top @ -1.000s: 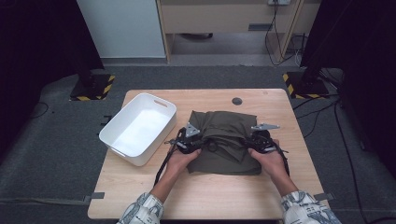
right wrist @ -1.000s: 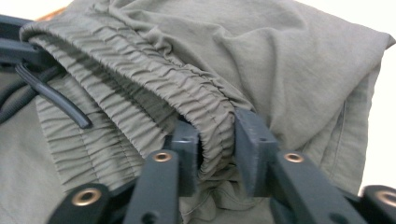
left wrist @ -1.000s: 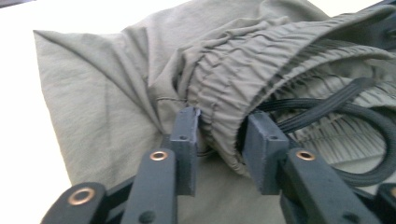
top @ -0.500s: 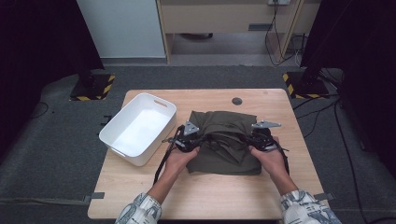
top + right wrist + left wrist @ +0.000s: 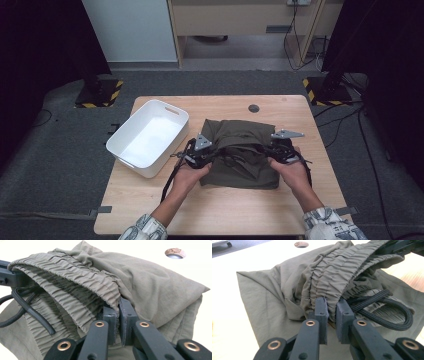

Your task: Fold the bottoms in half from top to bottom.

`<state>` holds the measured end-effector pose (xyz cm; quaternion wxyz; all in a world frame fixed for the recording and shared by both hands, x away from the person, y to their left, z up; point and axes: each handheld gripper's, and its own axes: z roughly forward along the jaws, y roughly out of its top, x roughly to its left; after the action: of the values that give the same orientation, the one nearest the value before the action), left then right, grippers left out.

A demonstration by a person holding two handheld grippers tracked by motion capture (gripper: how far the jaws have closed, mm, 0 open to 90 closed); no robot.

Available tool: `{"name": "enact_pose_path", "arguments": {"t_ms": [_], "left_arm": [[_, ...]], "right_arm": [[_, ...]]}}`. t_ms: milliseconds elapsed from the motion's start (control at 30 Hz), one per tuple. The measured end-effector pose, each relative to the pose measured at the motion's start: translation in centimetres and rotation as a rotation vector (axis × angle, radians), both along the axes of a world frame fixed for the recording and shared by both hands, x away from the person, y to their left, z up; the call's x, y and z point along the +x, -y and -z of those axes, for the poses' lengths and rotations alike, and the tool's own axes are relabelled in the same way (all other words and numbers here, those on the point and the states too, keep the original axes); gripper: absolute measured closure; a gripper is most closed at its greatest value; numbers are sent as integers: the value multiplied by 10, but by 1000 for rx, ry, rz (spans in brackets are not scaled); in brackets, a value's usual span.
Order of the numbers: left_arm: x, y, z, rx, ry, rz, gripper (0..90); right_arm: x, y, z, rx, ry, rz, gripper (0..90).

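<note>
An olive green garment (image 5: pixel 240 135) lies folded on the wooden table (image 5: pixel 225 210). Its gathered elastic waistband (image 5: pixel 332 277) is lifted off the pile and stretched between both grippers. My left gripper (image 5: pixel 210 156) has just been closing and is shut on the waistband's left end (image 5: pixel 331 306). My right gripper (image 5: pixel 266 150), also just closed, pinches the waistband's other end (image 5: pixel 117 307). A black drawstring (image 5: pixel 387 317) loops out from under the waistband (image 5: pixel 82 280) and lies on the cloth (image 5: pixel 155 285).
A white plastic bin (image 5: pixel 170 152) stands at the table's left edge, close to my left hand. A round cable hole (image 5: pixel 254 108) sits in the tabletop behind the garment. Bare wood lies in front of the garment. Black stands and cables are on the floor around.
My left gripper has risen slightly, lifting the waistband edge off the folded pile. The right hand has stayed in place at the waistband's other end.
</note>
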<state>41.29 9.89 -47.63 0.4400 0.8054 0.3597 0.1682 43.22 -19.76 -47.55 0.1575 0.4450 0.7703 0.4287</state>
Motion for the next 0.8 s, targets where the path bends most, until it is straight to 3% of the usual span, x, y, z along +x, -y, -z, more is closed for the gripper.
{"name": "enact_pose_path", "arguments": {"t_ms": [600, 733, 800], "left_arm": [[-14, -2, -11, 4, -6, 8, 799], [-17, -6, -5, 7, -8, 19, 767], [-18, -9, -2, -14, -17, 24, 722]], "right_arm": [[-14, -4, -7, 18, 5, -21, 856], [-17, -4, -3, 13, -7, -33, 858], [-18, -3, -1, 14, -13, -37, 860]]}}
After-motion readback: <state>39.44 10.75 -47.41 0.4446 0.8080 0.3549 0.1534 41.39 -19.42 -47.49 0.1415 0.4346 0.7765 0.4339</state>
